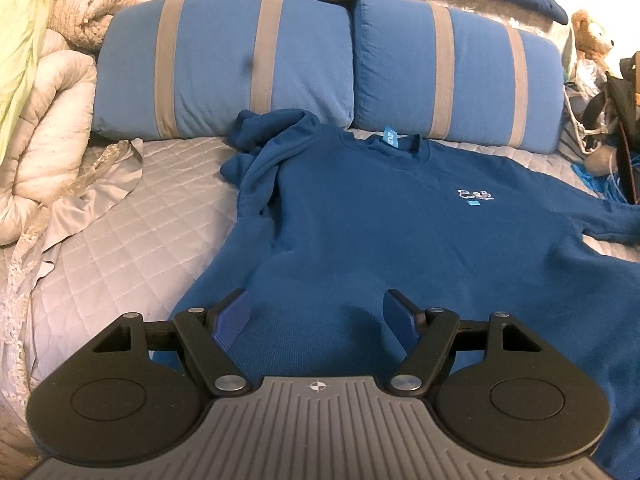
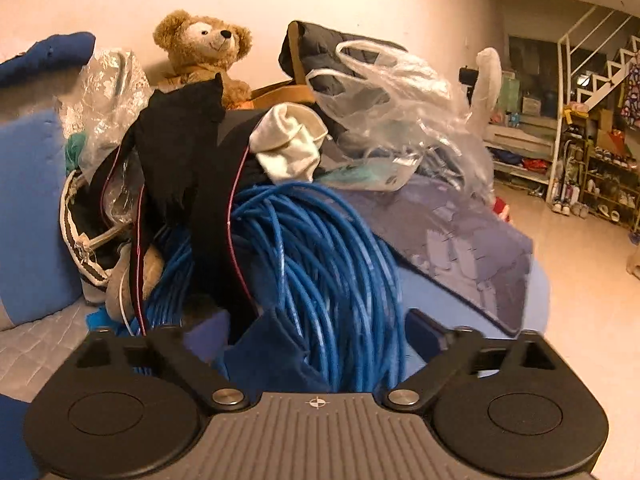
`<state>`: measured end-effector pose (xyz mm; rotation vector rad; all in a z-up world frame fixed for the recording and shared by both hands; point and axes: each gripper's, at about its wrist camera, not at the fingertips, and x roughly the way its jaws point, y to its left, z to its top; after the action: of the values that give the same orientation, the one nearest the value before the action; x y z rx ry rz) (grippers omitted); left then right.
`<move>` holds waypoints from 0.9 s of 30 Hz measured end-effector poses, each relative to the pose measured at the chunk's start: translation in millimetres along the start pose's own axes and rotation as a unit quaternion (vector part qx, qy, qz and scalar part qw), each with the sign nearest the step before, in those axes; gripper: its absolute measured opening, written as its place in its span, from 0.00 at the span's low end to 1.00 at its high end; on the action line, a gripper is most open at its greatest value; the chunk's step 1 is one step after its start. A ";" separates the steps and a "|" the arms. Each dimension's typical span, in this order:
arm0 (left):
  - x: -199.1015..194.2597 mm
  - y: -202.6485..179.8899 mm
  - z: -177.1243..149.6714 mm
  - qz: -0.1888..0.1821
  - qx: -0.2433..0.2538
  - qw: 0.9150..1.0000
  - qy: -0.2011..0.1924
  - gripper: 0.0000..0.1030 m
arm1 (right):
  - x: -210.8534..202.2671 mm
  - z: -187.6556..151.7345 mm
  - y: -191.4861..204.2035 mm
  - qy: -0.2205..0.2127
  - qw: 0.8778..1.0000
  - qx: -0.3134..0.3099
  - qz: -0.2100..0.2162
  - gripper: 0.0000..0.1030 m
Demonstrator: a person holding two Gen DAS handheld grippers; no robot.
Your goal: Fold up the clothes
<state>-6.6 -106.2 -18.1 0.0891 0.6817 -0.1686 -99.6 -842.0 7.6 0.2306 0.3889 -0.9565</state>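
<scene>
Your left gripper (image 1: 316, 320) hovers level over the lower body of the blue sweatshirt (image 1: 380, 220), its blue-padded fingers (image 1: 234, 320) spread wide and holding nothing. The sweatshirt lies chest-up on the quilted bed (image 1: 132, 240), collar toward the two striped pillows (image 1: 224, 64) (one sleeve is bunched up against the left pillow). Your right gripper (image 2: 316, 344) points at a clutter pile beside the bed, its fingers apart, a flap of dark blue fabric (image 2: 272, 352) between them and a coil of blue cable (image 2: 320, 248) just ahead; whether it touches either, you cannot tell.
</scene>
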 end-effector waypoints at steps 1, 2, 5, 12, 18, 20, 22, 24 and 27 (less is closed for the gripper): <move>-0.6 0.7 -0.4 0.000 0.000 1.000 -0.001 0.71 | -4.5 1.3 -0.6 0.001 1.000 0.001 0.003 0.98; -1.0 0.9 -0.6 -0.001 0.000 1.000 -0.001 0.71 | -9.0 2.6 -1.3 0.002 1.000 0.001 0.006 0.98; -2.6 1.9 -1.3 -0.004 -0.001 1.000 -0.004 0.71 | -24.9 5.6 1.7 0.013 1.000 0.003 0.028 1.00; -11.6 14.6 -0.7 -0.051 -0.022 0.998 -0.015 0.71 | -76.8 8.8 36.6 0.038 0.990 -0.033 0.134 1.00; -37.3 29.3 7.4 -0.048 -0.019 0.997 -0.049 0.71 | -130.7 5.4 91.8 0.050 0.963 -0.099 0.244 1.00; -46.6 37.1 13.1 -0.045 -0.011 0.997 -0.065 0.71 | -146.8 3.3 110.2 0.057 0.952 -0.116 0.276 1.00; -53.0 45.5 18.4 -0.035 -0.002 0.996 -0.080 0.71 | -163.0 1.2 128.6 0.063 0.940 -0.132 0.308 1.00; -55.0 53.4 23.2 -0.021 0.006 0.996 -0.089 0.71 | -179.1 -1.0 147.0 0.068 0.926 -0.149 0.339 1.00; -54.2 65.9 29.4 0.003 0.007 0.995 -0.095 0.71 | -203.3 -4.1 174.6 0.077 0.903 -0.173 0.385 1.00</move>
<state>-17.6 -38.6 40.7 0.0872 0.4902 -0.1731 -60.5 -591.0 93.0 0.1140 0.5490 -0.0804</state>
